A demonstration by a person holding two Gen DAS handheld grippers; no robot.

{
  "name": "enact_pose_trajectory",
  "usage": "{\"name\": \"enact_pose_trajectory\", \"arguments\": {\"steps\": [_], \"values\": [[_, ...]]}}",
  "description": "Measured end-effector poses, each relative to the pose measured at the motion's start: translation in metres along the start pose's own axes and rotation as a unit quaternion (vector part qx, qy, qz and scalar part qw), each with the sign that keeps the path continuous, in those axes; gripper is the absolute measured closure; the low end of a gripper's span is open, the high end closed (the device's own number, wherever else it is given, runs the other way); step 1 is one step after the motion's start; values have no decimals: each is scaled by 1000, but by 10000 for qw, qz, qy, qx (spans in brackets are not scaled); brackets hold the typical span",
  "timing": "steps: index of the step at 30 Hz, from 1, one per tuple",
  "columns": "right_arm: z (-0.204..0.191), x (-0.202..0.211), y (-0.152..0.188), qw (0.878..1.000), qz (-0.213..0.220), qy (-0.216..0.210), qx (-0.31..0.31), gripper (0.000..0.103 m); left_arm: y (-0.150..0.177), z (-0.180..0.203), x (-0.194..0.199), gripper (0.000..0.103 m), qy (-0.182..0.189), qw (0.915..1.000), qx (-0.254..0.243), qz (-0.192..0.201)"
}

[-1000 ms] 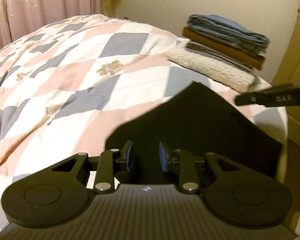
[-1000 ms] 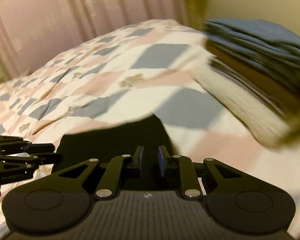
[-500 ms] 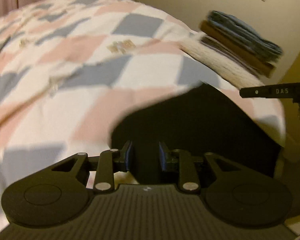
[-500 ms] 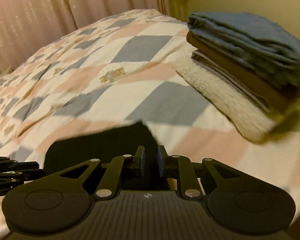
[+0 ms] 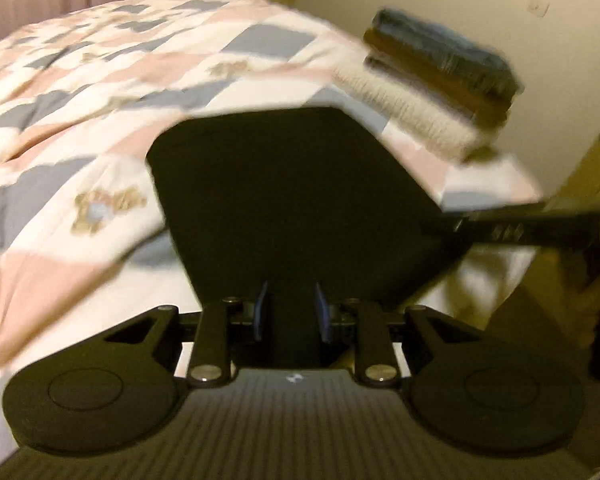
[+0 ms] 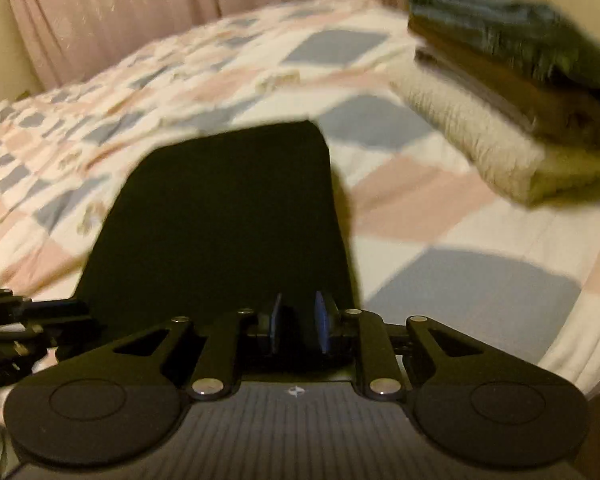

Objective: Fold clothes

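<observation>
Gripping the near edge of a black garment [image 5: 292,184] over a patchwork bed quilt [image 5: 100,92], a person works two hand-held tongs side by side, the left tongs [image 5: 290,314] clenched on the dark cloth at its near left corner and the right tongs [image 6: 298,320] pinching the same edge further right. From the left, the quilt runs back toward pink curtains [image 6: 140,12]; the garment sits mid-bed, near the foot edge, its far end resting on the quilt and its near end apparently lifted by the two grips. Further right, a stack of folded clothes [image 6: 512,80] stands close beside it but apart. The garment's long axis seems to run away from the person, pointing up the bed, its far edge slightly angled toward the stack. Both views are blurred, suggesting brisk motion, and that is likely the hazard: a hurried swing could let the thin cloth slip from one pinch, so the fold lands skewed or bunched, and a sweep too far right might brush the stack and topple its upper layers off the bed edge.
</observation>
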State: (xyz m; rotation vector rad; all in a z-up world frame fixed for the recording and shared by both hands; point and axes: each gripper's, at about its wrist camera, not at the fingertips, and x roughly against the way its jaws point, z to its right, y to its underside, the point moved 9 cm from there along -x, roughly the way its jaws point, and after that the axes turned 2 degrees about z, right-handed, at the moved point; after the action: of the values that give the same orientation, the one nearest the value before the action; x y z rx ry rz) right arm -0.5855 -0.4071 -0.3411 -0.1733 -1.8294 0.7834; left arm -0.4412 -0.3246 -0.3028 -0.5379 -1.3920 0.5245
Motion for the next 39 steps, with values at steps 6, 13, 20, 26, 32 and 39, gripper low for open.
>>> {"name": "enact_pose_trajectory", "arguments": {"steps": [6, 13, 20, 26, 32, 39], "values": [[-3, 51, -19, 9979, -176, -512, -359, 70, -4, 25, 15, 82, -946, 9942, 249, -456], [-16, 153, -18, 9968, -156, -628, -474, 50, -42, 60, 125, 62, -1400, 9873, 707, -257], [-15, 200, -3, 9970, -222, -591, -440, 36, -51, 75, 189, 54, -1778, 9775, 1136, -68], [-23, 240, -5, 9972, 30, -727, -158, 26, -56, 97, 239, 39, -1853, 9749, 1208, 257], [-26, 260, -4, 9974, 67, -714, -16, 20, -61, 111, 266, 28, -1995, 9730, 1067, 445], [-20, 259, 7, 9983, -113, -545, 149, 15, -44, 117, 258, 26, -2035, 9721, 1131, 286]]}}
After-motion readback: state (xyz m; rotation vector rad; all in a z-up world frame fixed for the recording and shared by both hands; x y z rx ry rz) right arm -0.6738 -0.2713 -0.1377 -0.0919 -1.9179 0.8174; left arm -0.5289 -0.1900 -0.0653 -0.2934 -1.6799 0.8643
